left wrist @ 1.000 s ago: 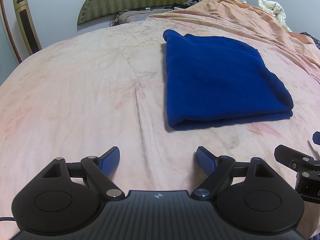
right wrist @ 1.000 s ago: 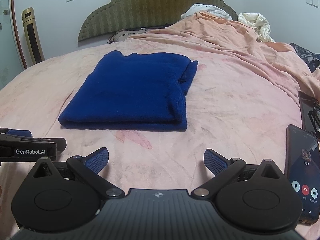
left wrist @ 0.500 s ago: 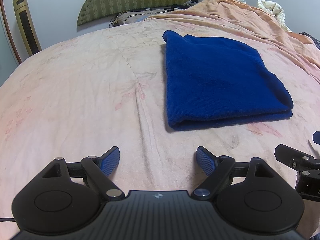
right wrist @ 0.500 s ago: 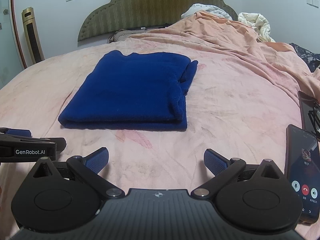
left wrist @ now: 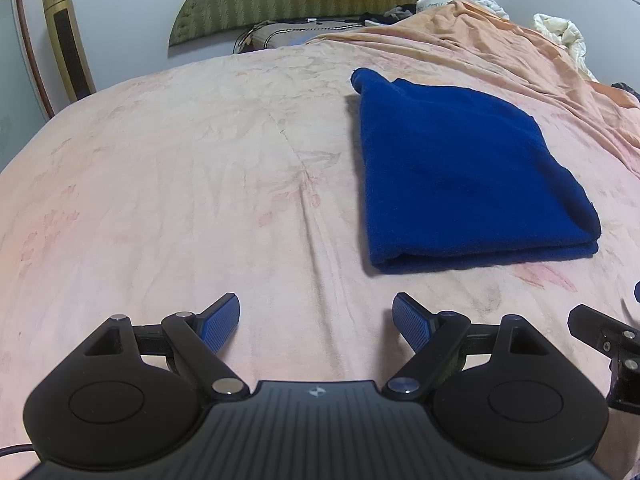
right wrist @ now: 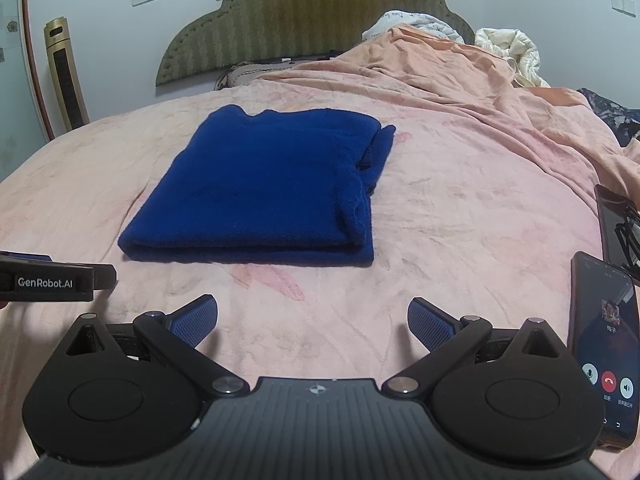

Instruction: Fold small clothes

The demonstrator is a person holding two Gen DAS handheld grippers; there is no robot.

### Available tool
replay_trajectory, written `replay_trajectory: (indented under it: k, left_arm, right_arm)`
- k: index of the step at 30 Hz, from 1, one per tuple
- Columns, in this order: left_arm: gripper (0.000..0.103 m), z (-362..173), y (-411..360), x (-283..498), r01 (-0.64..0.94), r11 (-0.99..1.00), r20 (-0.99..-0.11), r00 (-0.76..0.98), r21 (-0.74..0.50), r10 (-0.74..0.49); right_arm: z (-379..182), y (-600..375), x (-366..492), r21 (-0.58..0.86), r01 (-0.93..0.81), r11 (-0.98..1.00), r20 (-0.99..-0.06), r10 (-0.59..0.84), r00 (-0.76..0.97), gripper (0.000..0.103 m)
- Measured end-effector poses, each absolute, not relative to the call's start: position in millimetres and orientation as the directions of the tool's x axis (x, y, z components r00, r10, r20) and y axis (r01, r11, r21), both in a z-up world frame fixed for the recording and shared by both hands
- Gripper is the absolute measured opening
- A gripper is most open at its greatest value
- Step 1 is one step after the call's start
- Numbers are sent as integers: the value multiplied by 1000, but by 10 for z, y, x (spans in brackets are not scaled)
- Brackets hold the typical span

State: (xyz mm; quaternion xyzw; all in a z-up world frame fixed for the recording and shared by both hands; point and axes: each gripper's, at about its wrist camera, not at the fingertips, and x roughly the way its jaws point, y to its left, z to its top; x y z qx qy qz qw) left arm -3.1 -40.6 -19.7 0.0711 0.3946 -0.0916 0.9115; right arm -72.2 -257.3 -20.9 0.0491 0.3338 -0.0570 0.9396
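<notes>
A dark blue garment (left wrist: 460,176) (right wrist: 264,188) lies folded into a flat rectangle on the pink bed cover (left wrist: 180,184) (right wrist: 460,208). My left gripper (left wrist: 316,320) hovers over the cover in front of the garment's near left corner, open, with nothing between its blue pads. My right gripper (right wrist: 312,320) is open too, empty, just in front of the garment's near folded edge. Each gripper shows at the edge of the other's view: the left gripper (right wrist: 52,280) at the far left of the right wrist view, the right gripper (left wrist: 604,332) at the far right of the left wrist view.
A phone (right wrist: 604,344) with a lit call screen lies on the cover at the right, and a second dark device (right wrist: 616,224) lies behind it. Rumpled orange bedding (right wrist: 460,68) and white quilts (right wrist: 512,52) are heaped at the back right. A green headboard (right wrist: 304,20) and a gold tower fan (right wrist: 66,76) stand behind.
</notes>
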Motion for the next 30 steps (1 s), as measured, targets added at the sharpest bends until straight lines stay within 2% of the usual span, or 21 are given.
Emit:
replay_trajectory:
  k: [30]
  left_arm:
    - [84, -238, -402, -40, 226, 972, -739, 664, 57, -111]
  right_arm:
    - [-208, -2487, -719, 45, 102, 994, -627, -52, 777, 103]
